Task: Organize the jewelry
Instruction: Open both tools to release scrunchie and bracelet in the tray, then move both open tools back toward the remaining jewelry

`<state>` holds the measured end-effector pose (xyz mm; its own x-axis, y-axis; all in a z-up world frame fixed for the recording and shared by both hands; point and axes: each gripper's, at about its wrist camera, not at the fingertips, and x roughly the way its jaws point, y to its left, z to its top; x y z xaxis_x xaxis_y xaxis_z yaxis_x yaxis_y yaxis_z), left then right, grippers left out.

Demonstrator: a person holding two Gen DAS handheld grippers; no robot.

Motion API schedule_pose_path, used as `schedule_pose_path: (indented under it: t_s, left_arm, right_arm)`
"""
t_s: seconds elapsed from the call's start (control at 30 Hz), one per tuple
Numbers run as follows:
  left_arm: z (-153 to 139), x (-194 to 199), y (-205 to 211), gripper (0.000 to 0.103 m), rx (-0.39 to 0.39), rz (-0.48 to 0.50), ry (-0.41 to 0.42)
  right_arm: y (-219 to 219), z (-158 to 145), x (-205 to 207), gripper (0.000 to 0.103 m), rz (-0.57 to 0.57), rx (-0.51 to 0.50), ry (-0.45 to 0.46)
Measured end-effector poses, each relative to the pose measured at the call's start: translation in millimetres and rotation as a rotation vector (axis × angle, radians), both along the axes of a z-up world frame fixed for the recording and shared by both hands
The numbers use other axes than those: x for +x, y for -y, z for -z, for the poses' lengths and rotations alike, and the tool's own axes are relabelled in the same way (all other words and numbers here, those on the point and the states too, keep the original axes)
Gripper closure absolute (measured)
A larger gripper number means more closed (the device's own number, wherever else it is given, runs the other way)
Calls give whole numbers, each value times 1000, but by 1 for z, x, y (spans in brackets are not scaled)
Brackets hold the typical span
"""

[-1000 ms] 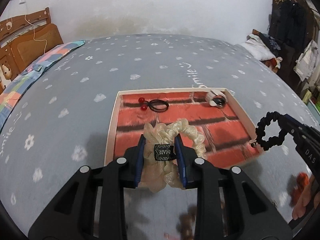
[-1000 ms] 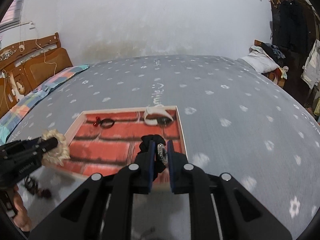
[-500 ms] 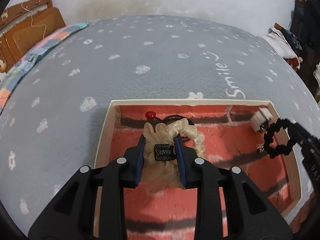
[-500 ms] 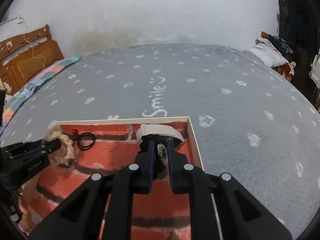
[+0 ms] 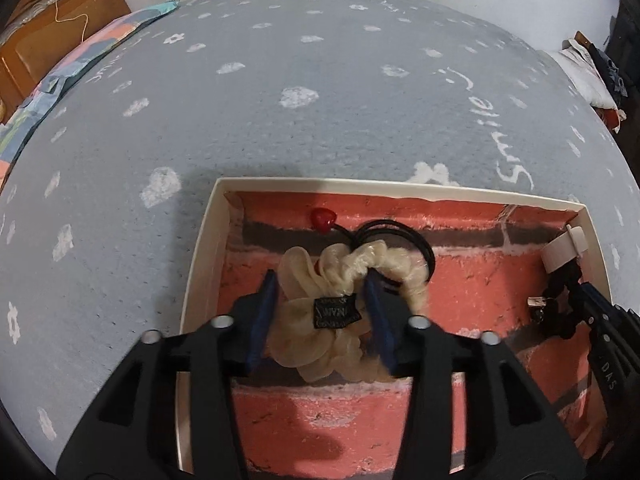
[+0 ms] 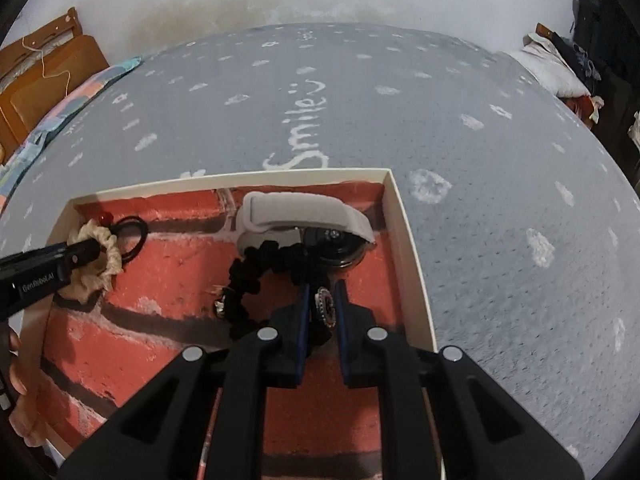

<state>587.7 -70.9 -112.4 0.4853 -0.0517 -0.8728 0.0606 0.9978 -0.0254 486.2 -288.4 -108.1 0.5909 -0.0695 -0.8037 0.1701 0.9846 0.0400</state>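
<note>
Over the near-left part of the brick-print tray, the cream scrunchie sits between the jaws of the left gripper, which are opening; the blue pads look to have come off the fabric, so the scrunchie seems to be settling onto the tray floor. It lies against a black hair tie with a red heart bead at the far-left corner. To finish this release well, let the jaws spread fully before lifting, and lift straight up so the ruffles do not snag on a pad and drag the scrunchie back out or pull the hair tie along.

On the right side of the tray, the right gripper is clamped on the black scrunchie, pinching it at its beaded charm. The loop hangs over the tray floor just in front of a watch with a grey strap. I would lower it until the loop rests flat, clear of the watch face, then release.

The tray stands on a bed with a grey flowered cover.
</note>
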Motion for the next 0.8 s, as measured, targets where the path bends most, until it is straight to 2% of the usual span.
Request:
schedule_pose_path:
  t_s: [0.2,0.27,0.3,0.37,0.47,0.53,0.67,0.8]
  left_arm:
    - [-4,-5,-6,36,24,-39,-7]
    - [-12,-14,-8,25,26,-33,12]
    - [-19,-22,-8,22,31,-20,28]
    - [-31,-36,-7,14,56,-5,61]
    - [-57,-71,-6,9,37,51,121]
    - [-74,-97,-10,5,29,56,168]
    - [-108,-153,-18,5,34,56,268]
    - [-128,-199,-25,5,53,52,325]
  right_arm:
    - [7,2,3,84,14,47,-53]
    - [13,-6,-6,82,1,99,-29]
    - [14,-12,-11,78,-5,107,-11]
    - [18,-29,-28,52,-4,86,37]
    - [22,-61,-65,37,-13,82,138]
    - [24,-74,-86,33,-11,81,175]
    - [26,-94,-136,26,-9,61,223]
    - [25,-101,-174,24,6,33,254]
